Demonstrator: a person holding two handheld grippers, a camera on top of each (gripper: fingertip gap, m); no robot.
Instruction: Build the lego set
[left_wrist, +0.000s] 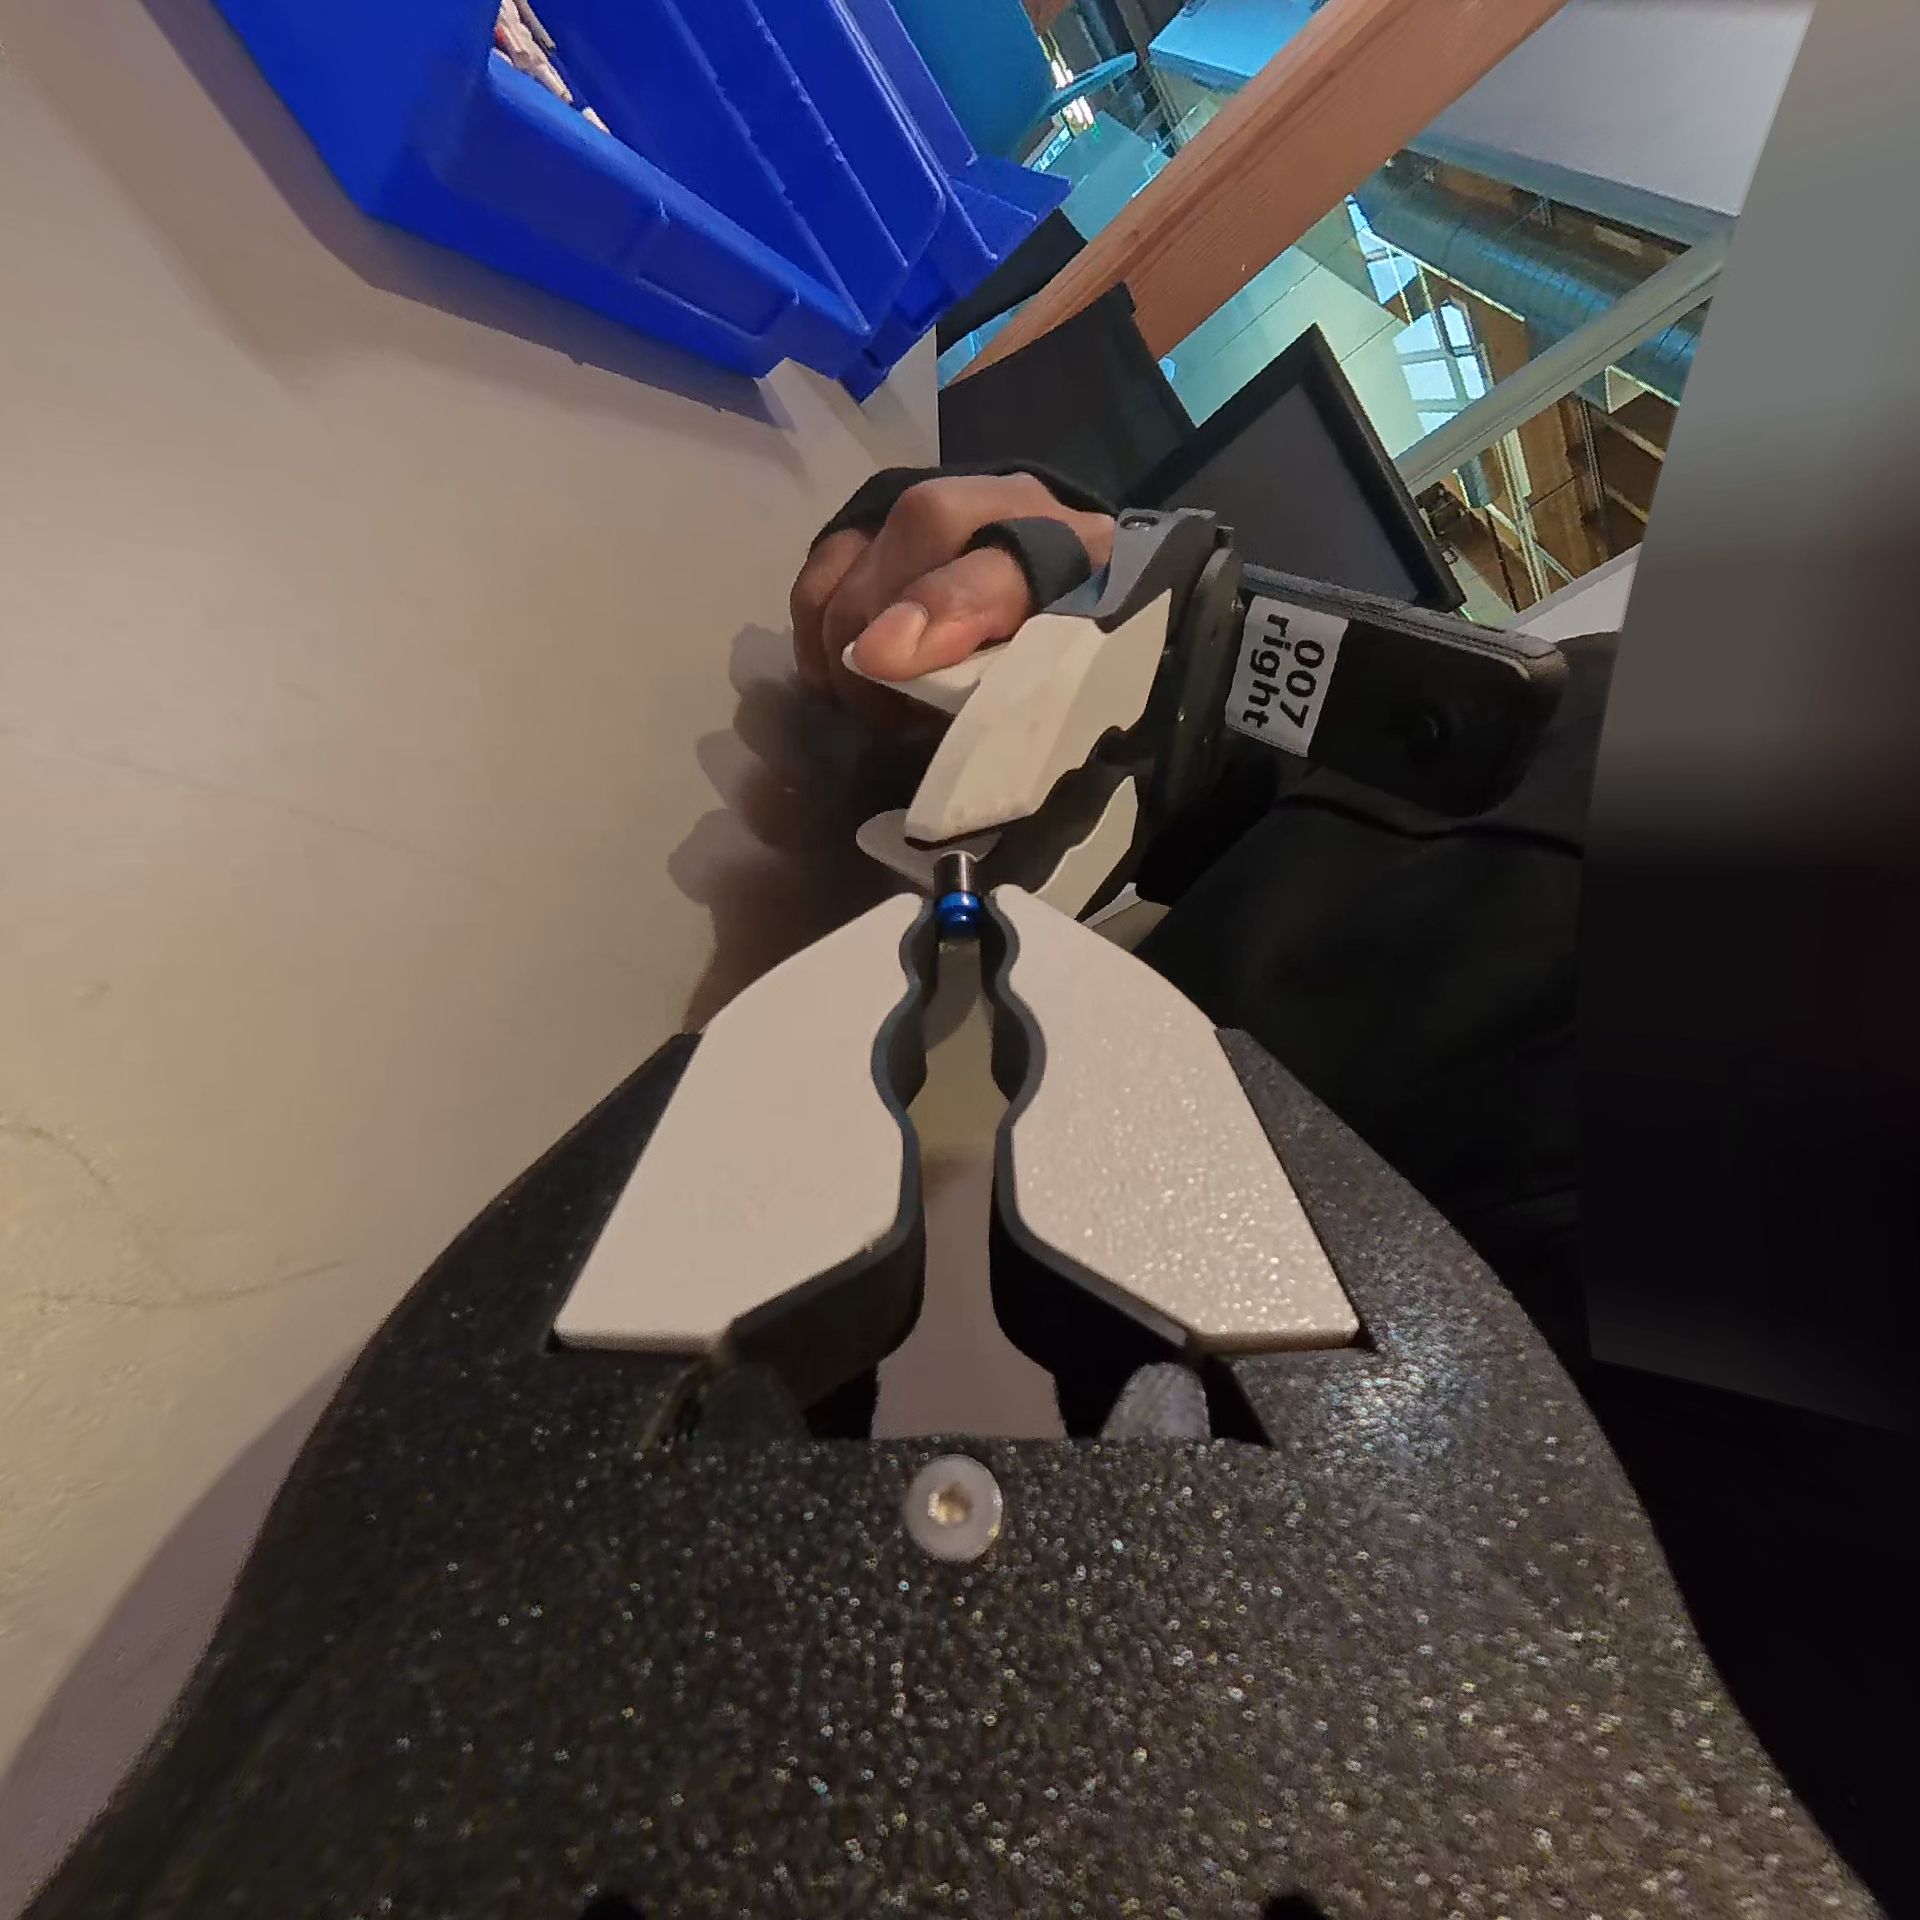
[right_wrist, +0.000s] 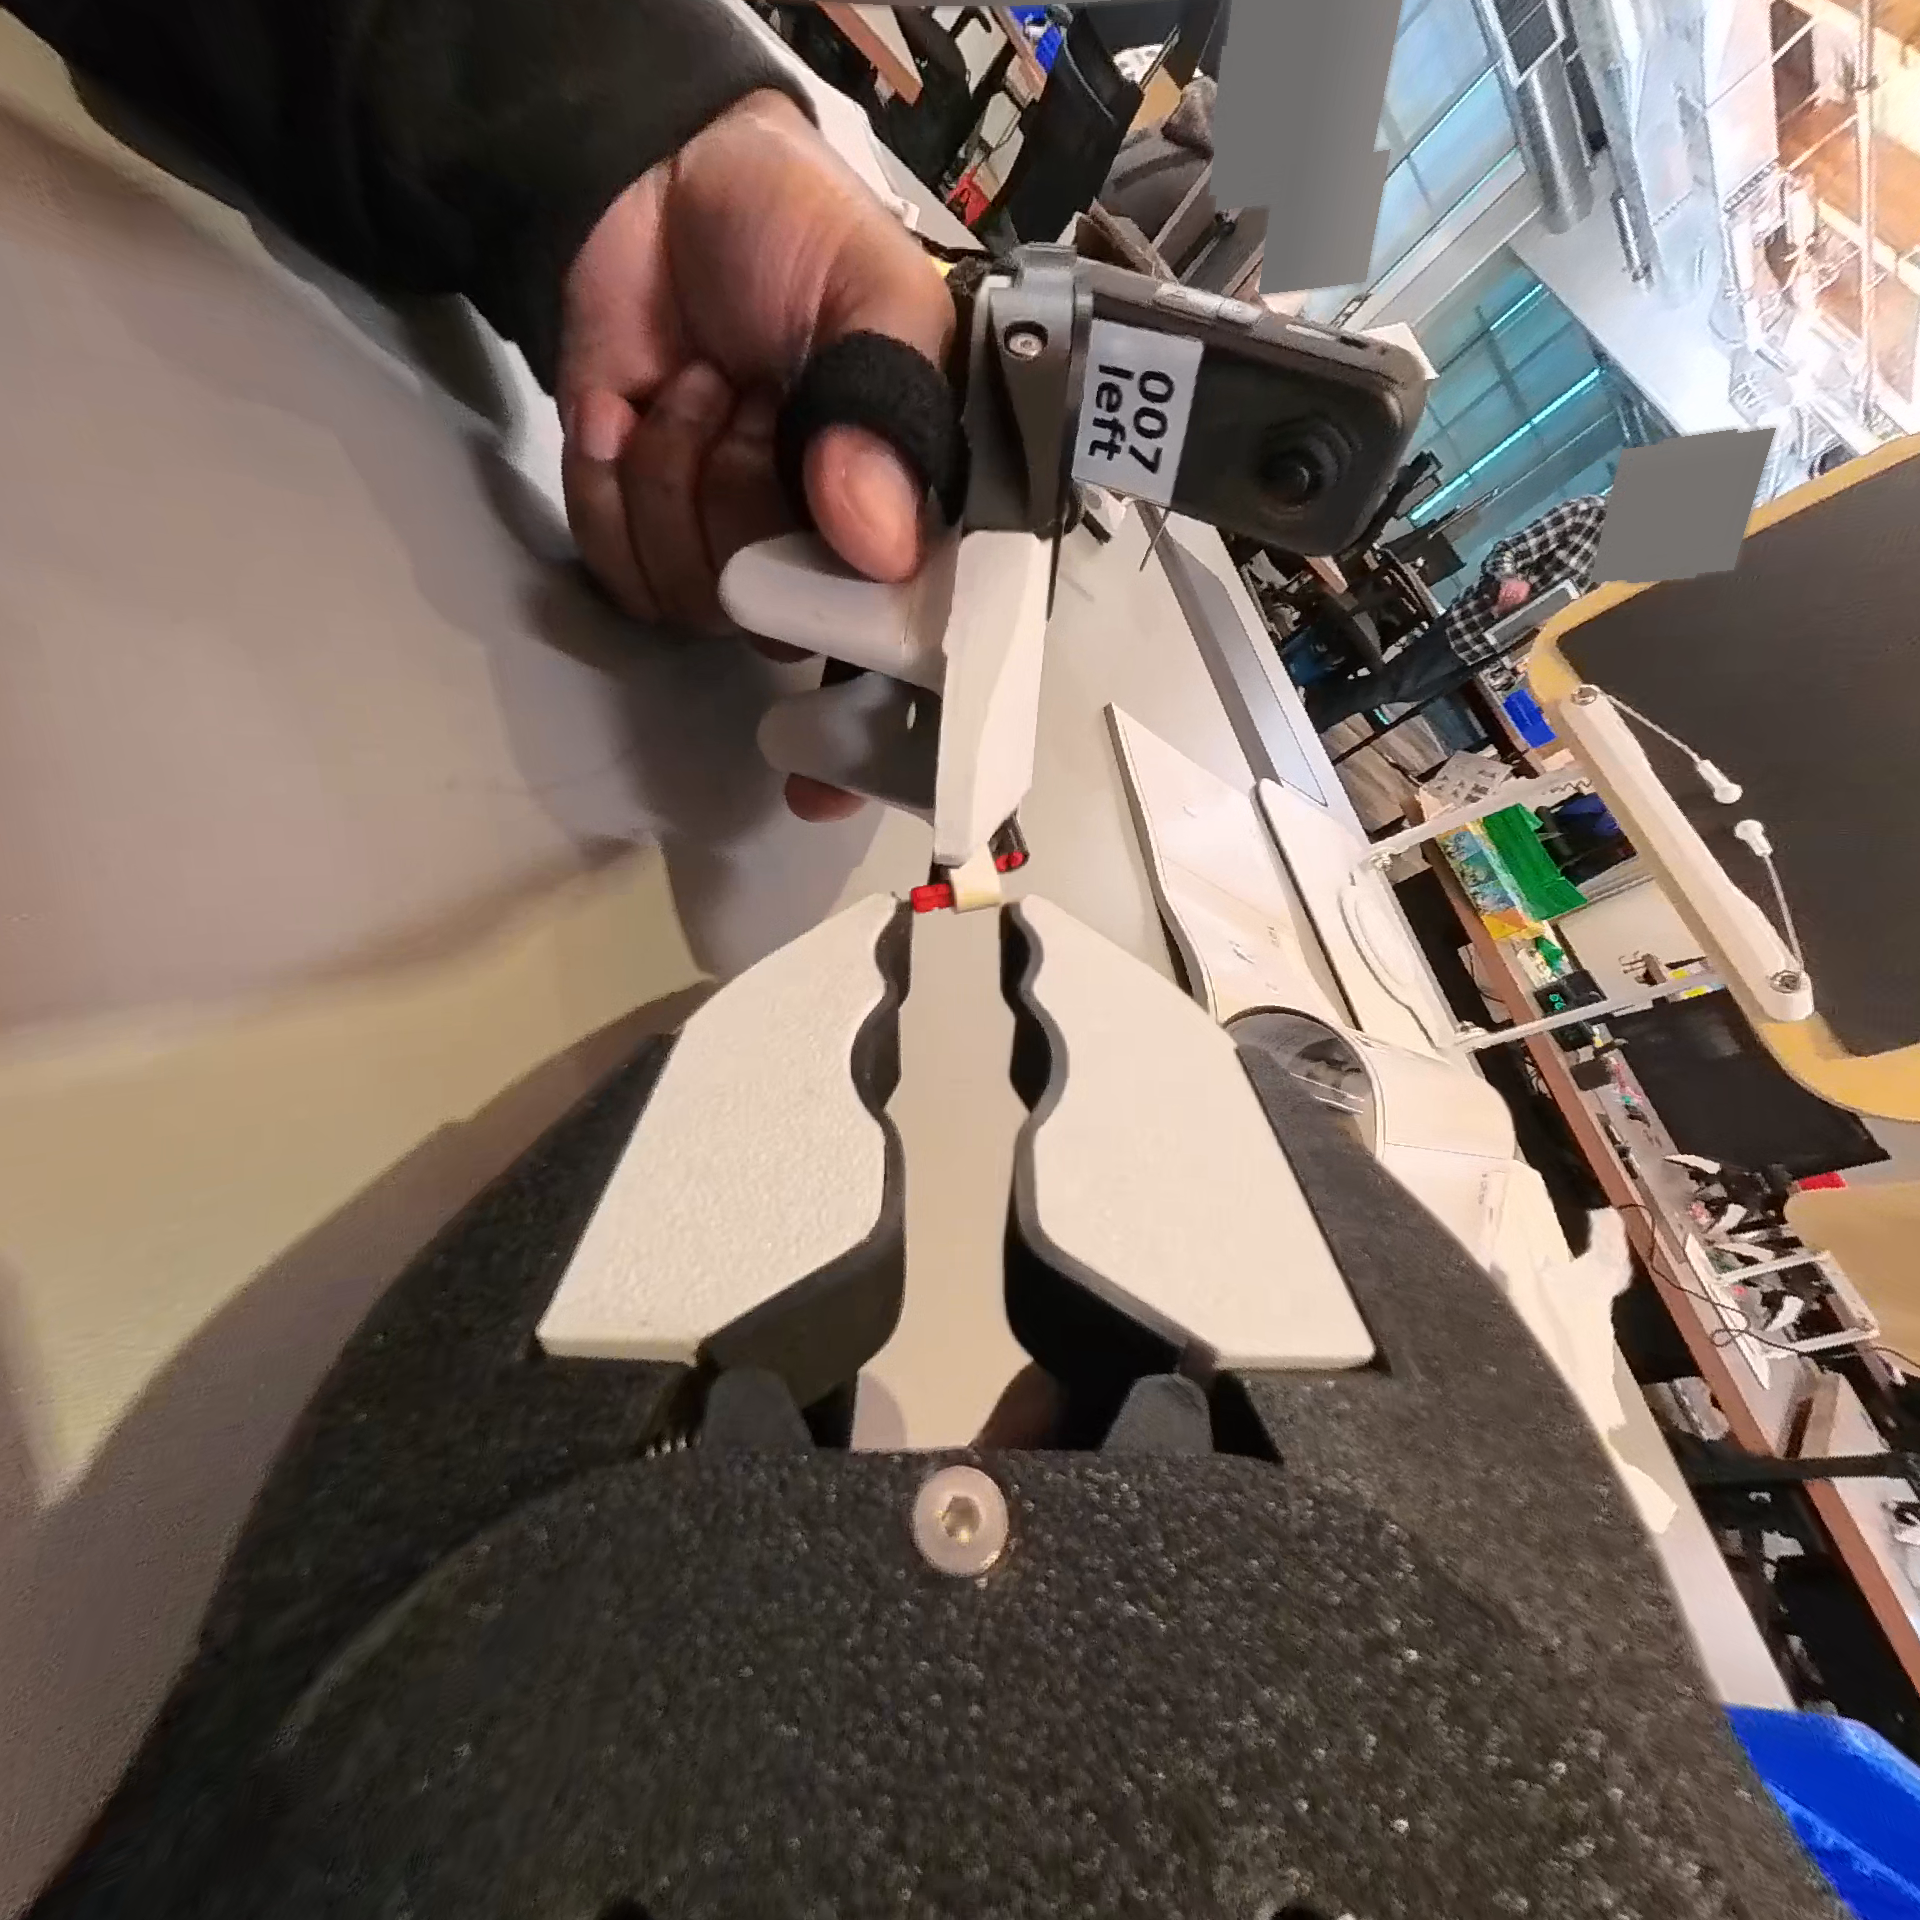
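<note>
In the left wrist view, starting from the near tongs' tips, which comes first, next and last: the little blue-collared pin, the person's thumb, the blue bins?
1. Blue-collared pin, pinched right at the tips of the left tongs.
2. Thumb, beyond the tips, on the other tongs' handle.
3. Blue bins, farthest, upper left on the table.

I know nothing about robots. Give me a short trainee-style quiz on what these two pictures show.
1. True or false: the left gripper has its fingers closed on a small pin with a blue ring.
2. The storage bins in the left wrist view are: A red, B blue, C green.
3. What colour is the piece joined to the small white part at the right gripper fingers?
Key: 1 true; 2 B; 3 red.
</note>
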